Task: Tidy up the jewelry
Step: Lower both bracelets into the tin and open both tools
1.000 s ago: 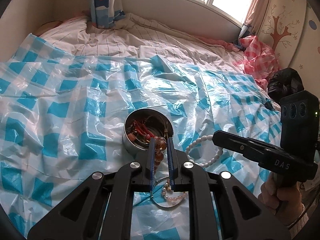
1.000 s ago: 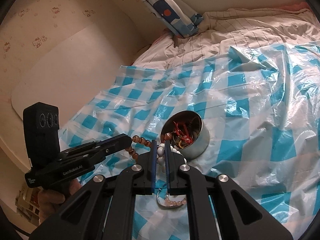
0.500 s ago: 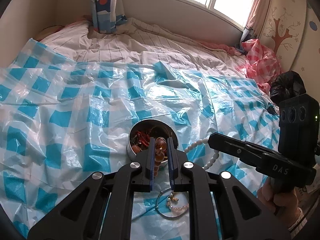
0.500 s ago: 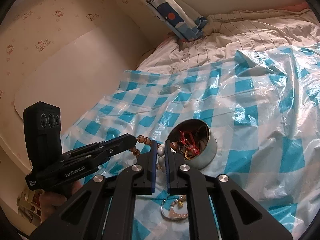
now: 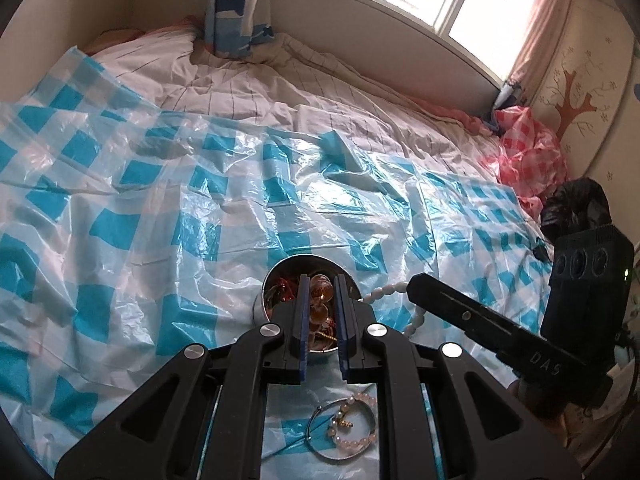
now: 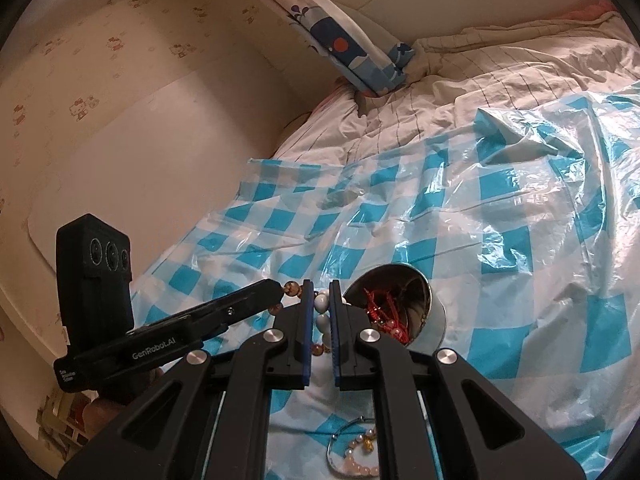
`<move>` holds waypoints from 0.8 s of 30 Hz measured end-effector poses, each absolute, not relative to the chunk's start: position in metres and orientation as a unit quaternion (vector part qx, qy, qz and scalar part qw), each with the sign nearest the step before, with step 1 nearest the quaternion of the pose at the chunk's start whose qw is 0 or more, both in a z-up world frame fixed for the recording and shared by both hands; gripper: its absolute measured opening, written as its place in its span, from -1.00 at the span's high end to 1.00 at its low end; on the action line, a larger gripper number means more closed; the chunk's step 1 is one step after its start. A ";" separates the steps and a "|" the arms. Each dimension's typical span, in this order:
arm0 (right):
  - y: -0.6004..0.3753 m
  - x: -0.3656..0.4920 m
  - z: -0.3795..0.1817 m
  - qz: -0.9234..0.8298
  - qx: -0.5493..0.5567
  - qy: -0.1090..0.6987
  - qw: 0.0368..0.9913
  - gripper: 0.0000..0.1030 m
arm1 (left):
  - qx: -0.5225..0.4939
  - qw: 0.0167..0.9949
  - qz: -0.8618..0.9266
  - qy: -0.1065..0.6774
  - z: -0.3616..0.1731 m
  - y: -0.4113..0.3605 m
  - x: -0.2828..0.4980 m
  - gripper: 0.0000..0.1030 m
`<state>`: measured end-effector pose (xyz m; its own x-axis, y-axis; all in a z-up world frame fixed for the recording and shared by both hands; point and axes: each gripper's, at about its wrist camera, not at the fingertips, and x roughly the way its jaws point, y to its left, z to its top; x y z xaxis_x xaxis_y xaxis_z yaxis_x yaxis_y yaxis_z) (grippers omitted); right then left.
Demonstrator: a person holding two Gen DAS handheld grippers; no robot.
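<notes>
A: Left wrist view, item one: left hand-held gripper [image 5: 322,300], jaws closed on amber beads [image 5: 320,292], strand hanging over the tin [image 5: 269,280].

B: Item two?

A: Right hand-held gripper [image 6: 319,302], jaws pinching white beads [image 6: 321,301] just beside the tin [image 6: 434,312].

B: Tin contents?

A: Red and gold pieces, tangled. It sits on the plastic sheet [image 5: 160,208] covering the bed [image 5: 280,80].

B: Loose stock?

A: One pearl bangle [image 5: 344,432] on the sheet, near the tin.

B: Handling?

A: Likely light, limp strands; beads hard and slippery. Grip across one bead, or the cord between two. The bangle looks stiff; take its rim.
</notes>
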<state>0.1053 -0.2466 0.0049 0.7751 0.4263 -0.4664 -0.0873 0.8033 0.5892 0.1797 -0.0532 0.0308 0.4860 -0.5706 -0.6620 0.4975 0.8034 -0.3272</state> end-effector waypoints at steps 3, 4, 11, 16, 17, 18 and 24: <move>-0.246 0.111 0.003 0.133 0.277 0.300 0.903 0.83 | -0.059 0.859 -0.309 0.404 0.028 -0.054 0.184 0.80; -0.245 0.112 0.003 0.127 0.274 0.297 0.906 0.83 | -0.063 0.859 -0.309 0.404 0.027 -0.054 0.185 0.80; -0.243 0.127 0.000 0.105 0.250 0.291 0.918 0.83 | -0.121 0.841 -0.313 0.425 0.009 -0.059 0.205 0.79; -0.231 0.145 -0.020 0.102 0.218 0.332 0.912 0.83 | -0.136 0.822 -0.283 0.475 -0.020 -0.065 0.224 0.78; -0.229 0.147 -0.025 0.101 0.214 0.341 0.910 0.81 | -0.138 0.822 -0.278 0.478 -0.023 -0.065 0.225 0.76; -0.227 0.147 -0.027 0.100 0.212 0.346 0.908 0.76 | -0.139 0.823 -0.273 0.478 -0.024 -0.064 0.226 0.72; -0.231 0.143 -0.028 0.095 0.215 0.349 0.907 0.54 | -0.146 0.836 -0.250 0.466 -0.020 -0.050 0.225 0.44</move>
